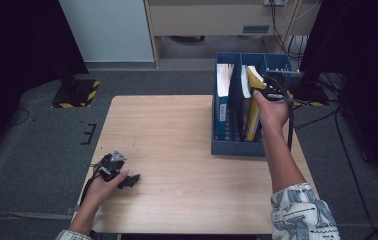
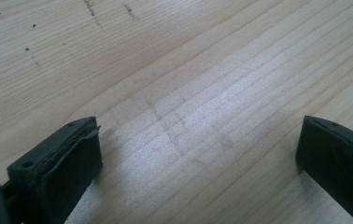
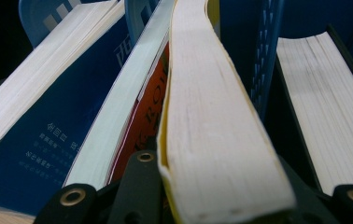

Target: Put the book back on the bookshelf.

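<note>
The yellow book [image 3: 221, 140] sits clamped by its page edge in the right hand-held gripper [image 1: 269, 93], tilted in the middle slot of the blue file rack [image 1: 237, 146], apparently so it can be lifted out or seated among its neighbours. The left hand-held gripper [image 1: 127, 181] rests wide open and empty on the counter [image 1: 177, 150], out of the way.

Right gripper [image 1: 272, 92] clamped on yellow book [image 1: 253, 107] in blue file rack [image 1: 237, 147], left gripper [image 1: 127, 181] resting on wooden table [image 1: 177, 150] near front-left corner, well apart from rack
</note>
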Motion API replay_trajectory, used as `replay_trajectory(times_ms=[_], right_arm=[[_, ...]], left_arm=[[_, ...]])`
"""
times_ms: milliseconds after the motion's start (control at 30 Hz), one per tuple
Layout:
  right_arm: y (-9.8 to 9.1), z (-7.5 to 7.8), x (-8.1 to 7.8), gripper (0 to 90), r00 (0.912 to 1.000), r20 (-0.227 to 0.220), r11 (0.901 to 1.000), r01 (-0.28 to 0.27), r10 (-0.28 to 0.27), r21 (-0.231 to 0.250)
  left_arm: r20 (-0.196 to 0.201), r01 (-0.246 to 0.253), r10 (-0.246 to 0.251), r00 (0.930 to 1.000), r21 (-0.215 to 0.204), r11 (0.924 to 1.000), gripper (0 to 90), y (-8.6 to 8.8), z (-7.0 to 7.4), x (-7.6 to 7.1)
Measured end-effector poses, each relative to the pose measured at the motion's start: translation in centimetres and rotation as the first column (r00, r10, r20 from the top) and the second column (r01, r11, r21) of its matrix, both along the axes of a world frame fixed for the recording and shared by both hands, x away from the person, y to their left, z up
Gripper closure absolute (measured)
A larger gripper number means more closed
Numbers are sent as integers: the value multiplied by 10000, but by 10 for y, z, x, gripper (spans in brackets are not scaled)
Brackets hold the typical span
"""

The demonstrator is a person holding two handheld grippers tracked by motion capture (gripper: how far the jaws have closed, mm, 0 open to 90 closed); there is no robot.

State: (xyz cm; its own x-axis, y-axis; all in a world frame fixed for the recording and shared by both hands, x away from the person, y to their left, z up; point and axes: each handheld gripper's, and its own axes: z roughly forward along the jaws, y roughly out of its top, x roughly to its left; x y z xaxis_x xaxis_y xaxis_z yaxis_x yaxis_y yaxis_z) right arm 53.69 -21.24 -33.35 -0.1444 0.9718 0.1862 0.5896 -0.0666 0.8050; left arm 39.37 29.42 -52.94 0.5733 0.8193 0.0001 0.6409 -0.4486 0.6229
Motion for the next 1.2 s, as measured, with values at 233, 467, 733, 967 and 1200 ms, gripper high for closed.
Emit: replay_trajectory(times_ms=[233, 467, 733, 967, 1200], right_arm=[[-2, -6, -1, 740, 9999, -130, 10000, -13, 12, -34], [-3, -15, 1, 740, 9995, -298, 10000, 60, -60, -27], [-2, -18, 3, 740, 9993, -367, 10000, 16, -20, -94], [-3, -23, 4, 739, 9984, -568, 10000, 78, -81, -63], [-3, -29, 4, 738, 9974, -712, 9999, 73, -82, -126]], left_arm=[[-5, 7, -7, 10000, 1, 10000, 0, 0, 0, 0], [-4, 9, -9, 10000, 4, 10000, 0, 0, 0, 0], [-15, 17, -17, 10000, 10, 10000, 0, 0, 0, 0], [-12, 27, -27, 10000, 6, 10000, 0, 0, 0, 0], [-9, 24, -24, 10000, 4, 10000, 0, 0, 0, 0]])
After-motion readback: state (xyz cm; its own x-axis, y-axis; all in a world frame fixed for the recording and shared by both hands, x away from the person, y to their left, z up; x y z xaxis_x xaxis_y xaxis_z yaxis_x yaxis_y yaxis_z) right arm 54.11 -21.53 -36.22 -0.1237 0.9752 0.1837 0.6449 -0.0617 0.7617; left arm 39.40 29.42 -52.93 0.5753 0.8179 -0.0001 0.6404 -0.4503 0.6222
